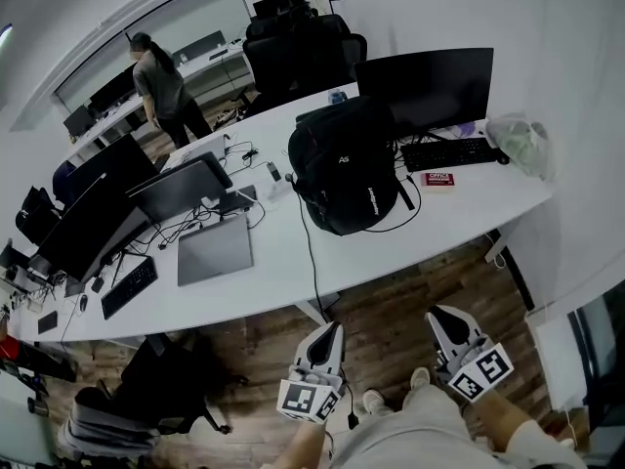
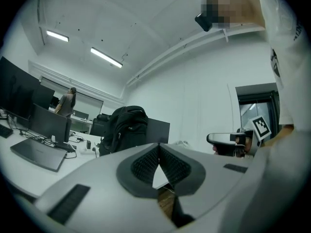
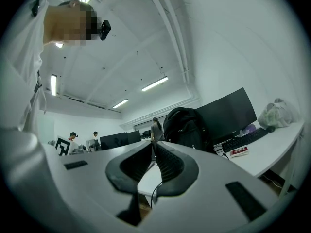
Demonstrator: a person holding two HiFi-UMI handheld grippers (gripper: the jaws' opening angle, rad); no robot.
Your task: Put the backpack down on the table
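The backpack is parked upright on the table, toward the far edge, right by the monitor. Both grippers are held off the near edge, over the floor. The left gripper is clamped tight on nothing, and the right gripper is left cracked a sliver, empty too.

White lettering on the backpack and red box is too small to read.

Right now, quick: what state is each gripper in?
Left gripper: shut, holding nothing.
Right gripper: jaws a crack apart, holding nothing.
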